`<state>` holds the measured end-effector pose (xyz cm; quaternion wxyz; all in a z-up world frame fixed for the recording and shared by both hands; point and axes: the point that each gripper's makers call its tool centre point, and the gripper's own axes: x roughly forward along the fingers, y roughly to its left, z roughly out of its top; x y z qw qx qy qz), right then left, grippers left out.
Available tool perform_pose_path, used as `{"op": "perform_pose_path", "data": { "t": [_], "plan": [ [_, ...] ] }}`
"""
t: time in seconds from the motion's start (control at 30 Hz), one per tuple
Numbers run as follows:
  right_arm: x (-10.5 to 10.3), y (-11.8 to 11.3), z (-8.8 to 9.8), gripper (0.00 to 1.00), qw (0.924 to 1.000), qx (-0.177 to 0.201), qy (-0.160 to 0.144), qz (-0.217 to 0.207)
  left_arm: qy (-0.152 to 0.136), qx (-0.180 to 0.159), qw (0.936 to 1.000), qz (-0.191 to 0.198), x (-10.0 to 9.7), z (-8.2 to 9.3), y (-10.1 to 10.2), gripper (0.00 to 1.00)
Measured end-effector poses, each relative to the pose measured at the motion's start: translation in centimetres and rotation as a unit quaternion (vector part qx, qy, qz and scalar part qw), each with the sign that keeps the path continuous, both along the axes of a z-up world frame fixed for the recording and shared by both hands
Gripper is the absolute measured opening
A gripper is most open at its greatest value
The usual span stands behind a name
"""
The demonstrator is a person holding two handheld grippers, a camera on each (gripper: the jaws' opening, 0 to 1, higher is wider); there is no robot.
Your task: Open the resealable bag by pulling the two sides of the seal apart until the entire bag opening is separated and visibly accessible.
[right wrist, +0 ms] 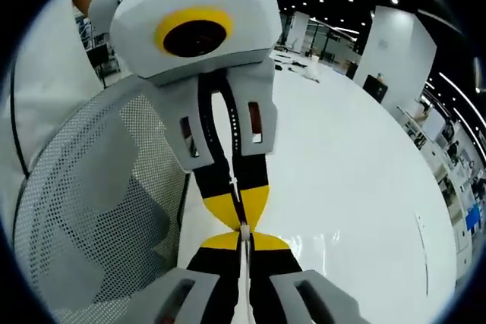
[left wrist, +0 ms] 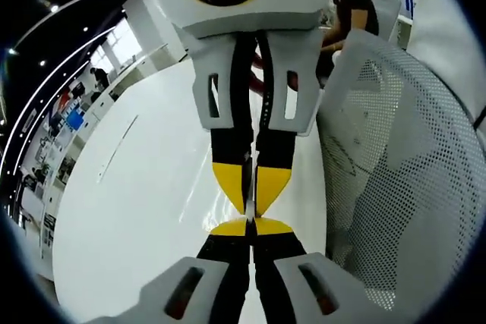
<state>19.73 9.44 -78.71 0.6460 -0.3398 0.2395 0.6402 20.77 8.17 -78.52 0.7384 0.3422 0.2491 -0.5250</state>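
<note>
White tabletop point(left wrist: 152, 210), glossy and wide, running off toward a dim open-plan office. Resealable bag point(right wrist: 244, 263) barely legible: clear film seen edge-on, just a thin pale sliver above the table, pinched where the two tools meet nose to nose. In the right gripper view, traced as a whitish line running down between the near jaws; in the left gripper view, a faint strip between the far yellow tips. Cannot tell whether the seal is parted or how much of the bag hangs below. Left gripper point(left wrist: 250, 227) rising from the bottom of its own view, yellow-tipped jaws pressed together with only the film's thickness between them, clamped on the bag's edge. Right gripper point(left wrist: 250, 191) coming down from the top of that view, jaws likewise closed tight on the same sliver, tips almost touching the left one's tips. Same meeting from the other side in the right gripper view: right gripper point(right wrist: 244, 240) below, left gripper point(right wrist: 239, 206) above, yellow points facing, both pairs of jaws drawn together. Just beside the pair, a white mesh chair back point(left wrist: 410, 157), perforated, standing at the table's edge. Beyond the chair, a person's white garment point(right wrist: 45, 73). Farther off, a seated person in dark clothes point(left wrist: 353, 5) at the table's far end. Background: desks and shelving point(left wrist: 68, 111) along a wall, a white pillar point(right wrist: 395, 43), small ceiling lights point(right wrist: 395, 1) against black.
</note>
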Motion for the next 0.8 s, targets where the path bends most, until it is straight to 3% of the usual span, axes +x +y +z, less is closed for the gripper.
{"op": "perform_pose_path", "data": {
  "t": [0.07, 0.23, 0.5, 0.57, 0.67, 0.73, 0.8],
  "plan": [
    [-0.1, 0.0, 0.0, 0.0, 0.9998, 0.007, 0.009, -0.014, 0.014, -0.011, 0.9998, 0.009, -0.1, 0.0, 0.1, 0.0],
    [0.3, -1.0, -0.6, 0.0, 0.9998, -0.003, 0.0, -0.018, 0.004, 0.007, 1.0, 0.003, 0.0, -0.5, 1.2, 0.0],
    [0.7, -2.7, -0.8, 0.0, 0.9994, -0.006, 0.004, -0.033, 0.008, -0.002, 0.9999, 0.012, 0.6, -0.2, 1.6, 0.0],
    [0.6, -2.6, -0.5, 0.0, 0.9992, 0.0, 0.012, -0.038, 0.029, 0.004, 0.9996, 0.0, -0.3, -0.7, 1.4, 0.0],
    [0.3, -2.6, -0.5, 0.0, 0.9997, 0.007, 0.001, -0.024, -0.001, 0.009, 0.9998, -0.018, -0.2, -0.8, 1.4, 0.0],
    [0.1, -2.5, -0.6, 0.0, 0.9998, 0.006, -0.004, -0.016, -0.006, 0.018, 0.9995, -0.024, -0.2, -1.0, 1.4, 0.0],
    [0.1, -2.5, -0.7, 0.0, 0.9999, 0.005, -0.002, -0.014, 0.01, 0.016, 0.9995, -0.026, -0.5, -1.2, 0.9, 0.0]
  ]
}}
